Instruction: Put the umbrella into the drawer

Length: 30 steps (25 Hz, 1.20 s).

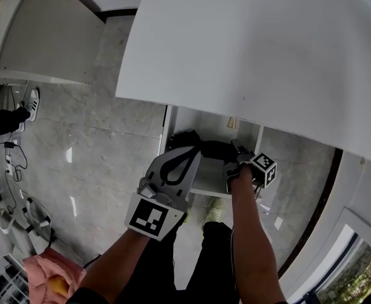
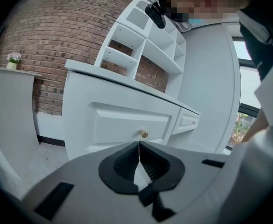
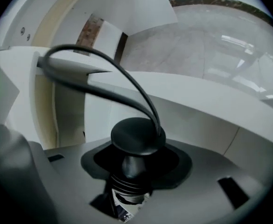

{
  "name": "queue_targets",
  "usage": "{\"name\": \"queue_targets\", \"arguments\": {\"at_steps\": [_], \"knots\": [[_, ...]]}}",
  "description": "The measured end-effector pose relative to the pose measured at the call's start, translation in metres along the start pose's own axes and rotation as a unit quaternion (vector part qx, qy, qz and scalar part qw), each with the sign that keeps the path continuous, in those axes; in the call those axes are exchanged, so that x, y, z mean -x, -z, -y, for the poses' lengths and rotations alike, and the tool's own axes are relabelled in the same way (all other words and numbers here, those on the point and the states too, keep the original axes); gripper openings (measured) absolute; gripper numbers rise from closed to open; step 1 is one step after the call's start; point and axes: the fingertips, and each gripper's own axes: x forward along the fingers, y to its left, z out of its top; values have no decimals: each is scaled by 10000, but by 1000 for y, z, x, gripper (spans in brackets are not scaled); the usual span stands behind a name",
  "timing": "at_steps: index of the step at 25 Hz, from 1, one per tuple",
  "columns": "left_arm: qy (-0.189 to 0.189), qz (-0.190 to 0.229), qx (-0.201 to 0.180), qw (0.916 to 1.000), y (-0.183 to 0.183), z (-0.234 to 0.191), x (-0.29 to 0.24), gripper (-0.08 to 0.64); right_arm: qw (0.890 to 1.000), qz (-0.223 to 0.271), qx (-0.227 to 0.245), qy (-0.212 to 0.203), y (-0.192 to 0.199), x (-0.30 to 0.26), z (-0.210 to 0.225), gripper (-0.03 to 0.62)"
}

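The right gripper is clamped on the umbrella. Its jaws stand wide and press the ribbed black handle just under the round end cap, and a strap loops up from the cap. In the head view the dark umbrella lies over the open drawer. The left gripper is empty, jaws pressed together, near the drawer's front left corner.

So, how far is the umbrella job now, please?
Done: the drawer stands open. In hand: the right gripper holds the black umbrella by its handle, over the drawer. Still to do: lower it in, release, probably shut the drawer. The left gripper is shut and empty.
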Motion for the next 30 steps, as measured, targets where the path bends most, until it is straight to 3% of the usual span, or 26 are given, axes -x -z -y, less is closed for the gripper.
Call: {"name": "queue_targets", "arguments": {"at_steps": [5,14,21,24,27,30], "knots": [[17,-49,36,10000,1,1,2,8,9988,274,-313,272,-8,-5,24,170],[85,-193,23,9998,-11,10,15,8,9937,489,-915,431,-5,24,21,202],[86,-248,23,9997,-27,24,26,8,9937,514,-841,540,-2,58,10,201],[73,-226,47,9997,-37,31,32,8,9951,430,-726,510,5,74,2,151],[66,-298,87,9995,-46,39,39,8,9968,353,-534,483,14,95,-10,46],[60,-334,106,9994,-57,48,44,8,9987,408,-267,126,17,117,-34,19]]}}
